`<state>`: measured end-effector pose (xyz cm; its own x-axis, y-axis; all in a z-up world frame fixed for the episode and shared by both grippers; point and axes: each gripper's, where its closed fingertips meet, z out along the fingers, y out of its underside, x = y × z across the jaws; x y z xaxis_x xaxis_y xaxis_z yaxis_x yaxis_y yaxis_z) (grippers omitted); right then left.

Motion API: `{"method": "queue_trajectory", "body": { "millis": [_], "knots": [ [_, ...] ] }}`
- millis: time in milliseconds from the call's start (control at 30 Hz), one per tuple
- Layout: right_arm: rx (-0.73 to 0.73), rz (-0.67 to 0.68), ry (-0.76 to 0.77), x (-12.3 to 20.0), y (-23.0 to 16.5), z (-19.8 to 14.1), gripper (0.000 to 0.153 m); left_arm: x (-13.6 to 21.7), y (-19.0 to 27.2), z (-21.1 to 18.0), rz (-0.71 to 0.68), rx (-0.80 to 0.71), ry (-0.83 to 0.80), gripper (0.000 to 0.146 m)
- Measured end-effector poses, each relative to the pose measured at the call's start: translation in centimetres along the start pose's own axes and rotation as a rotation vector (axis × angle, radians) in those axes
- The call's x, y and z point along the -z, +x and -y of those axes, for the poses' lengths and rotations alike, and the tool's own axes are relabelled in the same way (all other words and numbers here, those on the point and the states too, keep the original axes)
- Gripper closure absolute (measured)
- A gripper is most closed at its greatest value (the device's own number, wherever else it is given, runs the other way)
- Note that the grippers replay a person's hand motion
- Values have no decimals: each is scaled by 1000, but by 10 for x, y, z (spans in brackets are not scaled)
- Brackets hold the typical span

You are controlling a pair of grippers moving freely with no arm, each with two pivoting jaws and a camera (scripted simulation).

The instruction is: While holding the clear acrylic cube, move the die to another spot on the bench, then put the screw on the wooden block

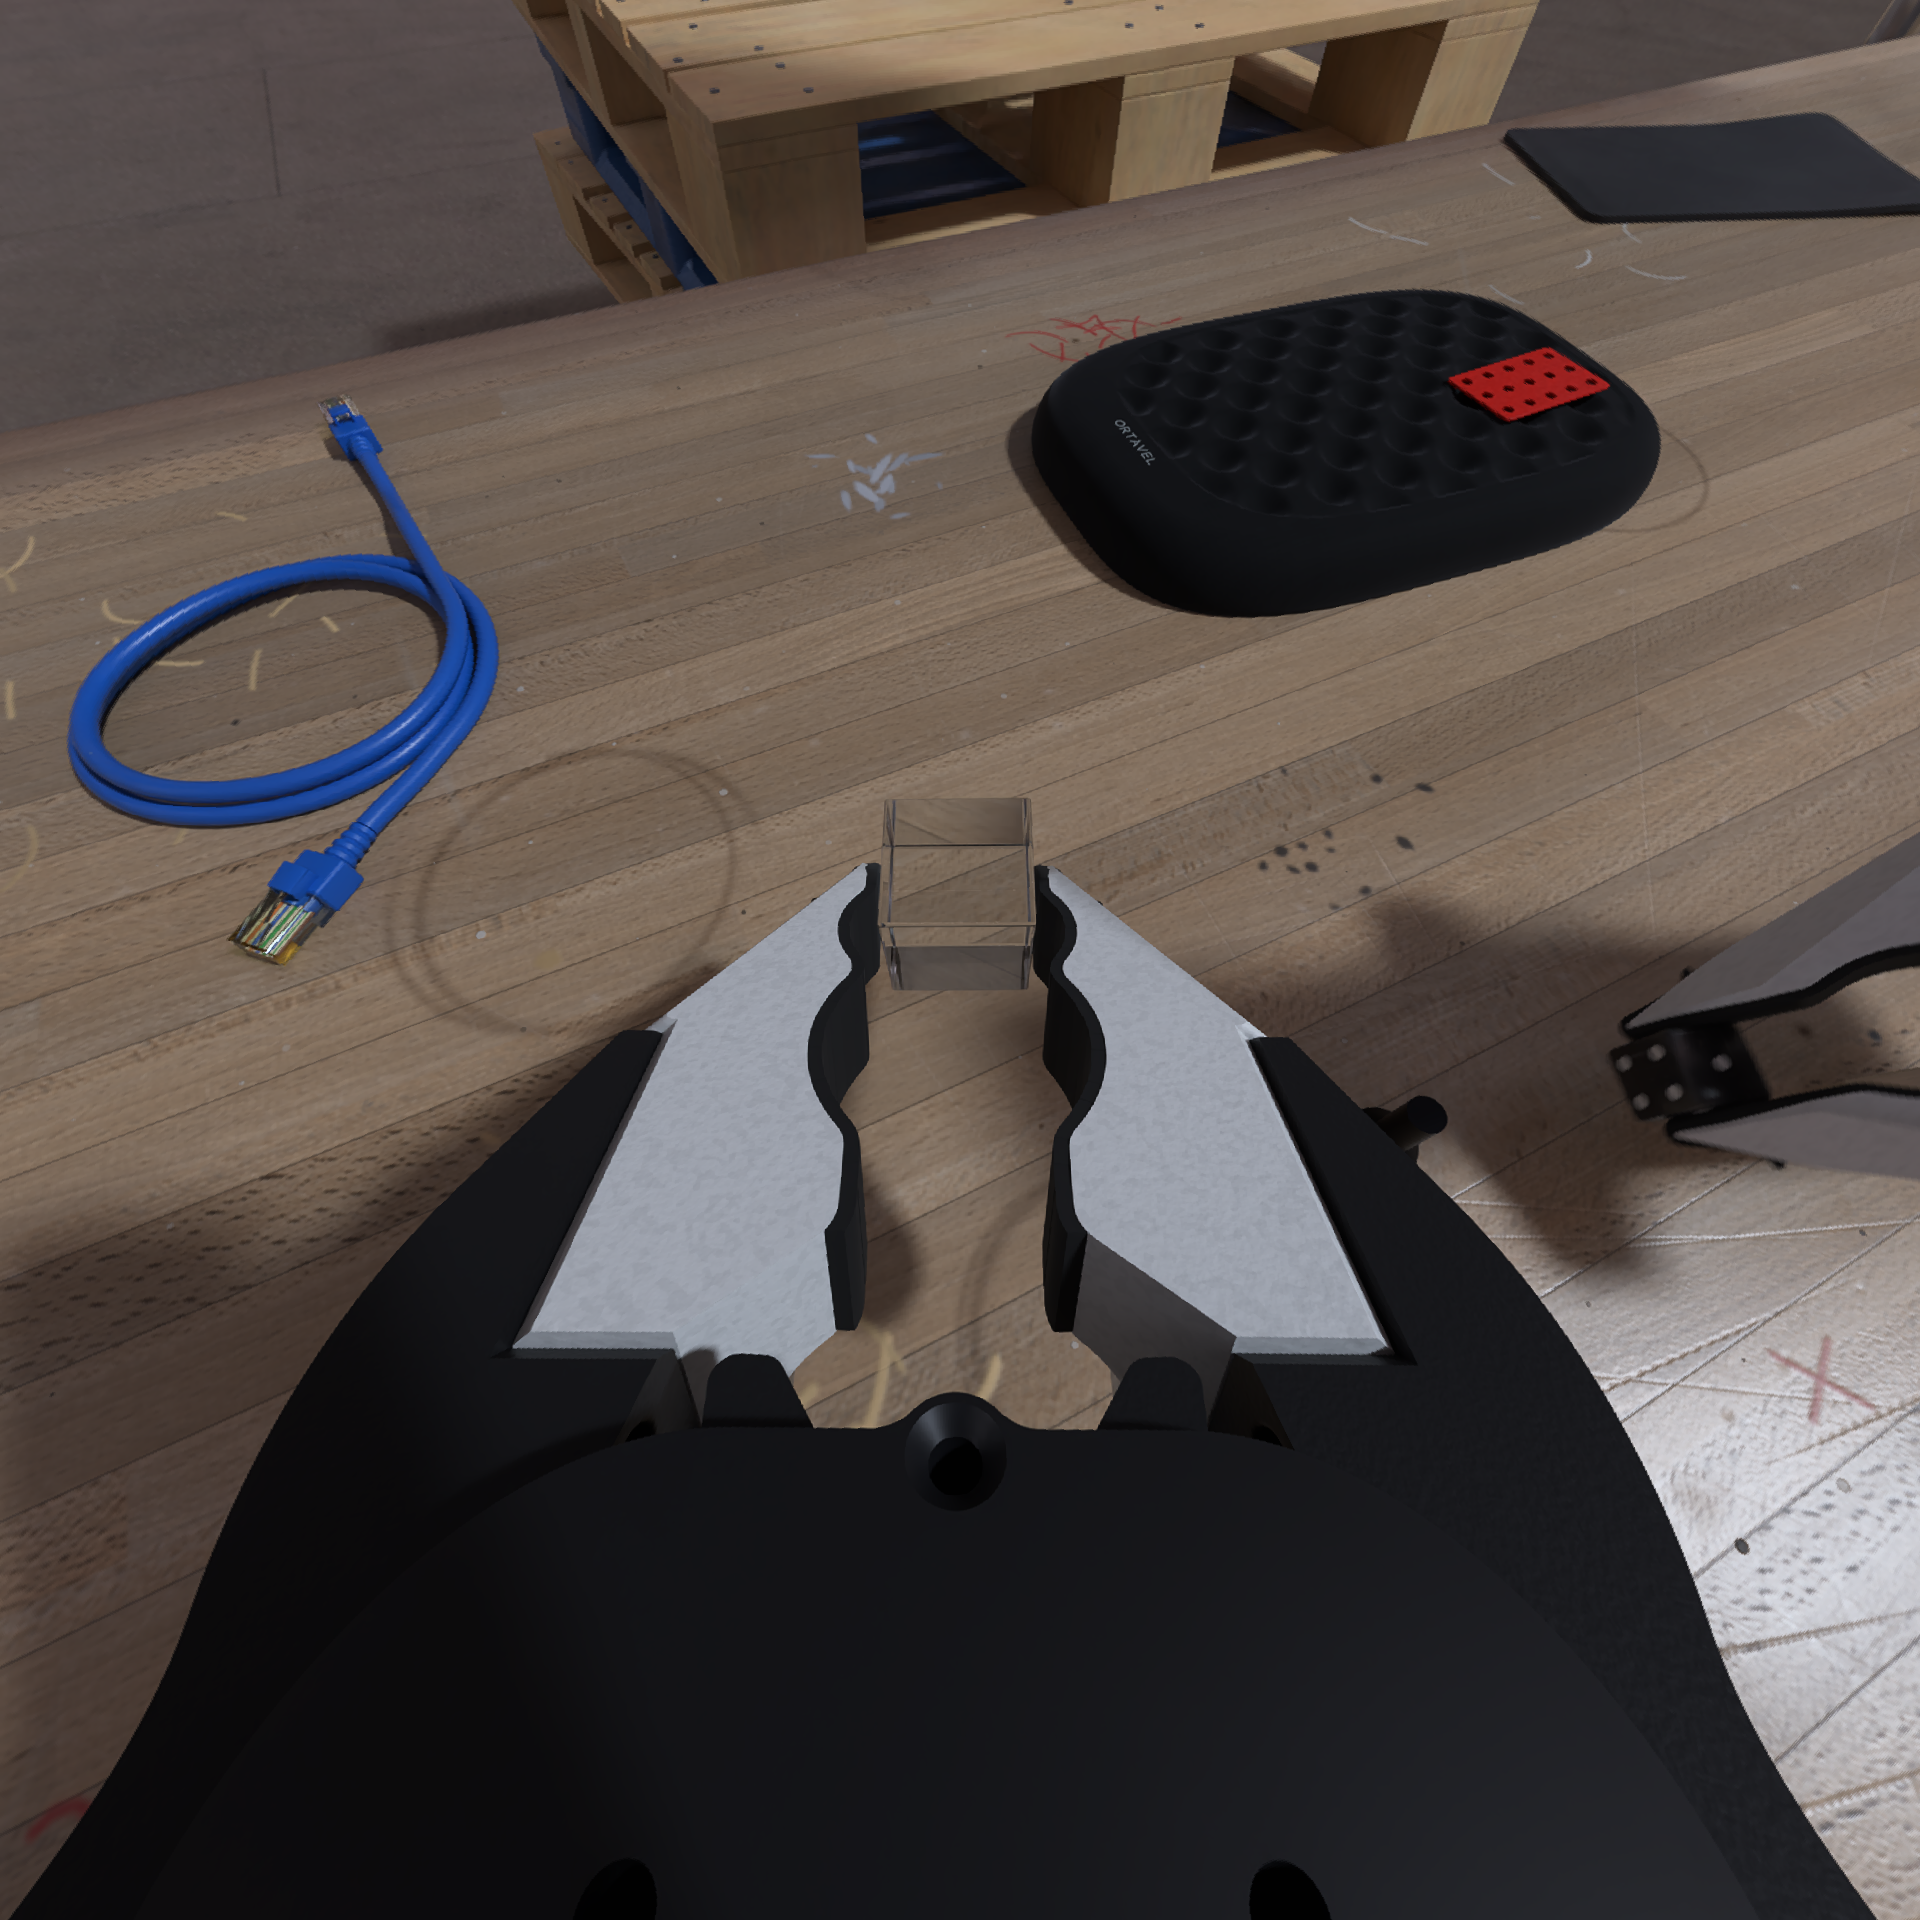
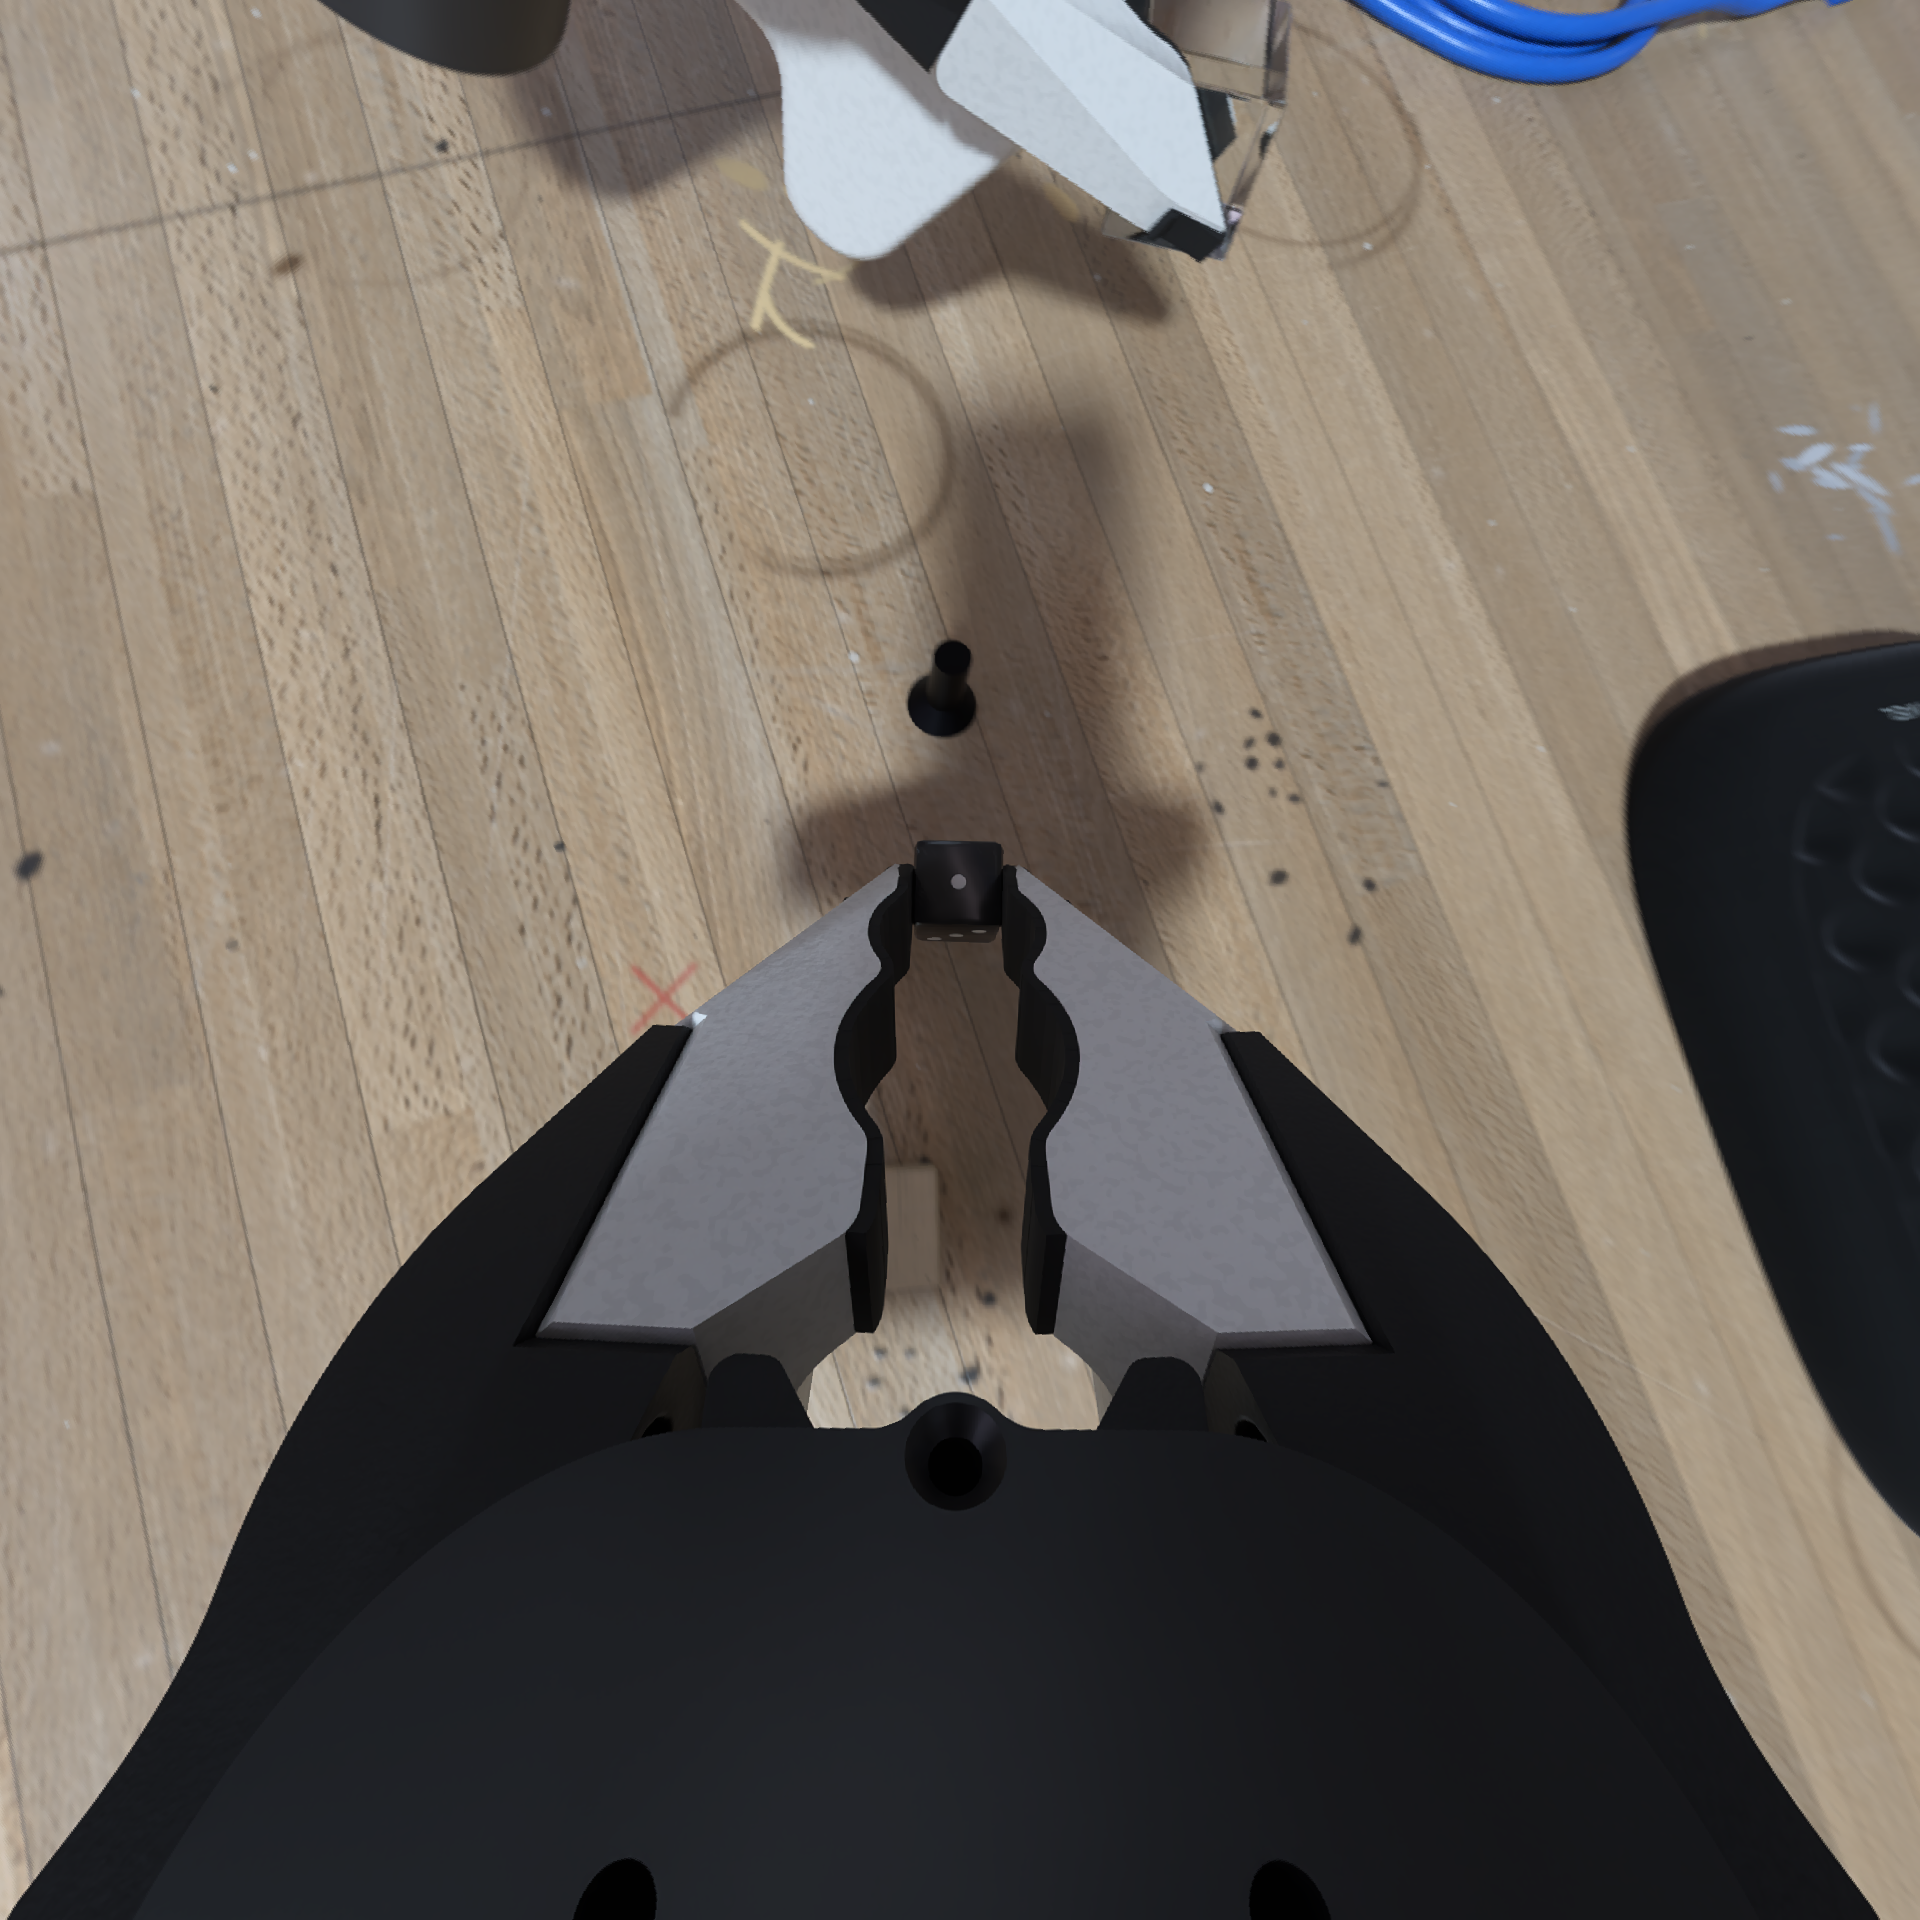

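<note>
Worn butcher-block wooden bench (image 1: 727,675), scratched and paint-flecked, with stacked wooden pallets (image 1: 935,125) behind its far edge.

Left gripper (image 1: 956,909): jaws narrowed onto the clear acrylic cube (image 1: 956,894), clamped at the fingertips. Whether the cube sits on the bench or is held just off it, can't tell. The right wrist view shows the same gripper at the top of frame with the cube (image 2: 1242,114) in its tips.

Right gripper (image 2: 957,899): jaws close together, pinching the small black die with white pips (image 2: 957,894) between the fingertips. It casts a shadow on the wood ahead, so it looks lifted. In the left wrist view the die (image 1: 1673,1075) and right gripper (image 1: 1704,1081) sit at the right edge, well apart from the cube.

Short black flat-head screw (image 2: 943,694) stands head-down on the bench, just ahead of the die, not touching it; in the left wrist view it peeks out beside the left gripper's right finger (image 1: 1408,1120).

Small pale wooden block (image 2: 912,1226) lies on the bench under the right gripper, seen through the gap between the fingers, mostly hidden.

Outward: coiled blue network cable with clear plugs (image 1: 291,696) far left; black dimpled rubbery pad (image 1: 1340,457) to the right with a red perforated rectangular plate (image 1: 1527,384) on its far corner; flat black mat (image 1: 1714,166) at the far right corner of the bench.
</note>
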<state>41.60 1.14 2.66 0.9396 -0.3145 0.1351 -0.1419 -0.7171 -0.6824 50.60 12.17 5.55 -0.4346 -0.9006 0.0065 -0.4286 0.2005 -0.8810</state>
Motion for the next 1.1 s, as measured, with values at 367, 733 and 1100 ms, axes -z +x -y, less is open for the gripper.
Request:
{"method": "queue_trajectory", "body": {
  "millis": [367, 733, 1100],
  "knots": [
    [15, -6, -63, 21, 14, -28, 136, -1, 1, -2, -2, -7, -5, 118],
    [33, 76, -67, 23, 1, -33, 109, -2, 2, -2, -8, -6, -10, 118],
    [129, 64, -45, -25, -4, 26, 115, 2, 1, 2, -9, 2, 6, 118]
  ]
}}
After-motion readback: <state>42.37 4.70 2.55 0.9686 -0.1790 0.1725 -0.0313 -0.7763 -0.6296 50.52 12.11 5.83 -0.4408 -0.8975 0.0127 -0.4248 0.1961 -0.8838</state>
